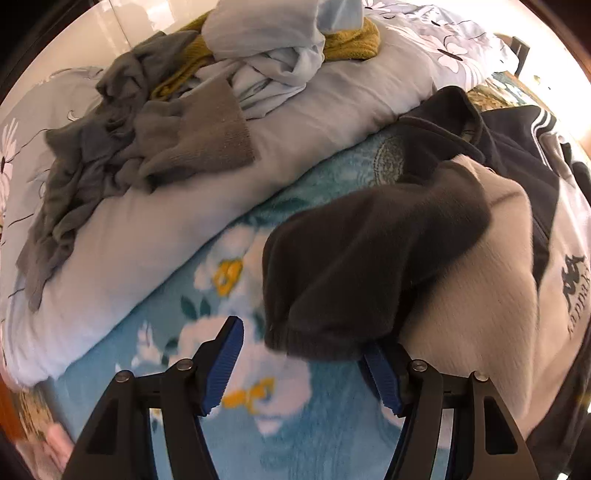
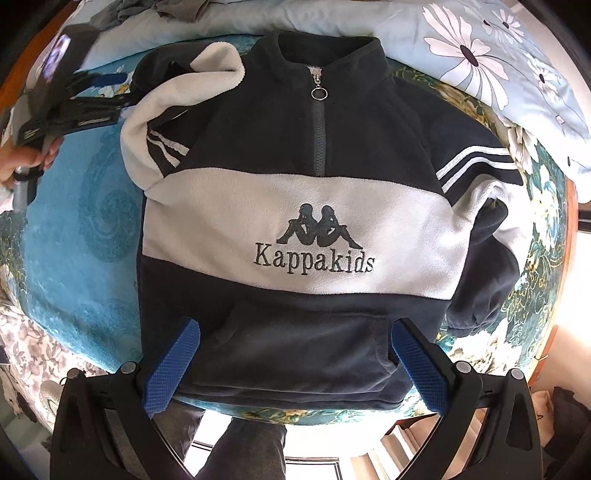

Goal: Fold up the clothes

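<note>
The sweatshirt (image 2: 291, 206) is soft, fuzzy fleece cloth with a shiny metal zip ring (image 2: 318, 93). The blanket (image 1: 229, 258) under it looks fluffy, and the pale sheet (image 1: 147, 229) looks smooth and thin. The gripper pads (image 2: 173, 365) are bumpy blue rubber or plastic on matt black plastic arms.

We see a bed spread with a teal floral blanket (image 2: 66, 236), and a pale blue duvet (image 1: 303, 122) with white daisies bunched along its far side. An orange wooden frame (image 2: 572, 206) edges the bed. Bright daylight comes from a window (image 2: 585, 266) on the right, and a glossy white wall (image 1: 85, 33) stands behind.
</note>
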A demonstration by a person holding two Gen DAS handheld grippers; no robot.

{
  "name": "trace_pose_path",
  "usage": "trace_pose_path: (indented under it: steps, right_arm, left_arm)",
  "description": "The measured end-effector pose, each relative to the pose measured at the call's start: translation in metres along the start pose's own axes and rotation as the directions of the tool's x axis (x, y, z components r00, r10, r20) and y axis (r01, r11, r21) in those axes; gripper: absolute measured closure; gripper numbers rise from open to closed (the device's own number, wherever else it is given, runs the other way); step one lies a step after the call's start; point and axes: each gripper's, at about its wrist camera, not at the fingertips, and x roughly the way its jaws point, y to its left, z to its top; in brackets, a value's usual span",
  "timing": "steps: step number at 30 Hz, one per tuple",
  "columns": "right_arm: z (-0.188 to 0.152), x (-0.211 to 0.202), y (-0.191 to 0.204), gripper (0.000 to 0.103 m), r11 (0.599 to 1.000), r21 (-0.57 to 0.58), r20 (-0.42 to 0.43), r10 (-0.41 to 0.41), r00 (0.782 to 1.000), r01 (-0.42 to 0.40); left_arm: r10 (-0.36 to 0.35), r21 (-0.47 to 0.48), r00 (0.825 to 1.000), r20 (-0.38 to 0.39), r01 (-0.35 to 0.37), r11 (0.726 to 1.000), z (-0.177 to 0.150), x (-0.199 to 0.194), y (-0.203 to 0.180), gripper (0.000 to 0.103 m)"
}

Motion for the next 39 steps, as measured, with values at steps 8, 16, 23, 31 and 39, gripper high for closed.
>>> trace_pose_path:
  steps: [8,16,23,31,39]
  right_arm:
    - [0.000,-0.002,-0.003,0.000,1.000,0.006,0.005,-0.010,1.000,0.010]
    - [0.008,-0.004,0.003,0.000,1.000,-0.011,0.031,0.011,0.999,-0.011]
    - [0.017,0.000,0.021,0.000,0.997,-0.053,0.048,0.051,0.998,-0.049]
    - [0.018,0.001,0.023,0.000,0.998,-0.053,0.042,0.044,0.998,-0.042]
    - [0.021,-0.006,-0.002,0.000,0.999,0.037,0.065,0.023,0.998,-0.025]
  left_arm:
    - [-0.068,-0.137,0.997,0.046,0.073,0.988,0.002,-0.033,0.026,0.070]
    - [-0.103,-0.599,0.993,-0.049,0.053,0.799,-0.096,-0.108,0.111,0.070]
    - [-0.241,-0.871,0.966,-0.094,0.038,0.490,-0.225,-0.156,0.177,0.071]
    - [-0.262,-0.892,0.931,-0.252,-0.118,0.436,-0.269,-0.113,0.197,0.072]
    - [-0.141,-0.747,0.819,-0.557,-0.419,0.516,-0.306,-0.066,0.187,0.101]
